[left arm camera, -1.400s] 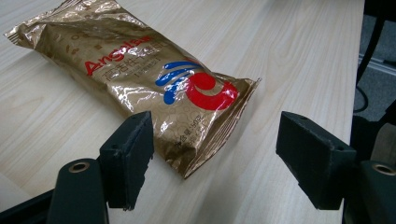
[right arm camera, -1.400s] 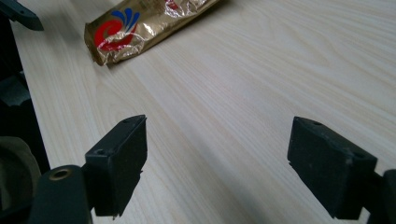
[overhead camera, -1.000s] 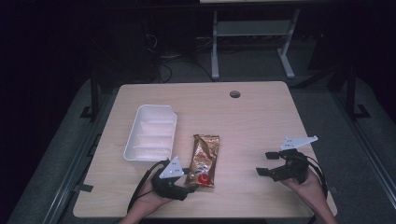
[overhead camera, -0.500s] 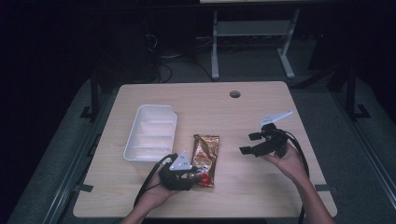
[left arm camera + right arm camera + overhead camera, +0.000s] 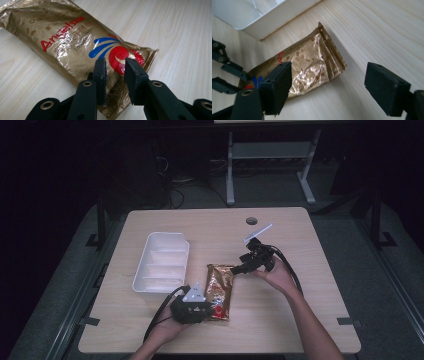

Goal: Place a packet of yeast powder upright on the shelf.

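Progress looks early: gold foil packet point(image 5: 219, 291) lies flat on the surface point(image 5: 300, 320), not yet lifted. The left hand-held gripper point(image 5: 202, 312) pinches the packet's near end, jaws nearly together on the foil. The right hand-held gripper point(image 5: 236, 269), jaws wide apart, hovers at its far end. The packet's long axis runs from one gripper to the other; the white tray point(image 5: 142, 275) beside it holds nothing.

Yeast packet point(image 5: 220, 290) lying mid-tabletop point(image 5: 310, 320), divided tray point(image 5: 162, 261) sitting just left of it. Left claw point(image 5: 206, 309) resting at the packet's near end, right claw point(image 5: 240, 268) hovering at its far end.
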Demonstrator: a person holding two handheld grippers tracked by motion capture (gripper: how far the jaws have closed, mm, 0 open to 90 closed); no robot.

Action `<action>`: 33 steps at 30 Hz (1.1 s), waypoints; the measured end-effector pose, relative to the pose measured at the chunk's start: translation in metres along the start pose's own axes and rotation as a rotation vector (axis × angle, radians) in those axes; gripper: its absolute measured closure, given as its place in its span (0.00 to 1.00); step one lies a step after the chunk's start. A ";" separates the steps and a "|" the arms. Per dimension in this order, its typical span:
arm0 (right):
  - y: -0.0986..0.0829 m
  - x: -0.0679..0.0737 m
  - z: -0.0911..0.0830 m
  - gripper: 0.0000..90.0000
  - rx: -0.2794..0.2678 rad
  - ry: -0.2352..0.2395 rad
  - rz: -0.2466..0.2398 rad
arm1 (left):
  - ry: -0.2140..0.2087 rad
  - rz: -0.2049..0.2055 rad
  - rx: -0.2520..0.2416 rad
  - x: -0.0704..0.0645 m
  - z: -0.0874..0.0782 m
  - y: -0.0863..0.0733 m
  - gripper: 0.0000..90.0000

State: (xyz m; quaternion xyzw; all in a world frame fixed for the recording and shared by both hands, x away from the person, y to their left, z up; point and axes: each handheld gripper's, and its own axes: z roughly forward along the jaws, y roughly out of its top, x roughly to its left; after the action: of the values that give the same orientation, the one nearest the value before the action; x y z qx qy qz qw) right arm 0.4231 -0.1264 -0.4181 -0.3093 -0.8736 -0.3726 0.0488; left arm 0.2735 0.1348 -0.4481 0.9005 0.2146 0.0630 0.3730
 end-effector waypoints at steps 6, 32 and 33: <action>0.002 -0.007 0.022 0.31 0.035 0.022 0.031 | 0.005 0.002 0.000 0.000 0.001 -0.001 0.79; 0.003 -0.008 0.032 0.99 0.050 0.119 0.012 | 0.015 -0.056 -0.052 0.002 -0.001 0.000 0.58; 0.003 -0.006 0.028 0.99 0.045 0.116 0.005 | 0.019 -0.067 -0.061 0.002 -0.001 0.000 0.55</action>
State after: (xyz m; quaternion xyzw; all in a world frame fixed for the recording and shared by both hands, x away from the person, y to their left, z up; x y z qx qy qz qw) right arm 0.4341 -0.1088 -0.4386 -0.2882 -0.8766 -0.3701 0.1075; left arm 0.2745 0.1363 -0.4472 0.8804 0.2462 0.0656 0.3999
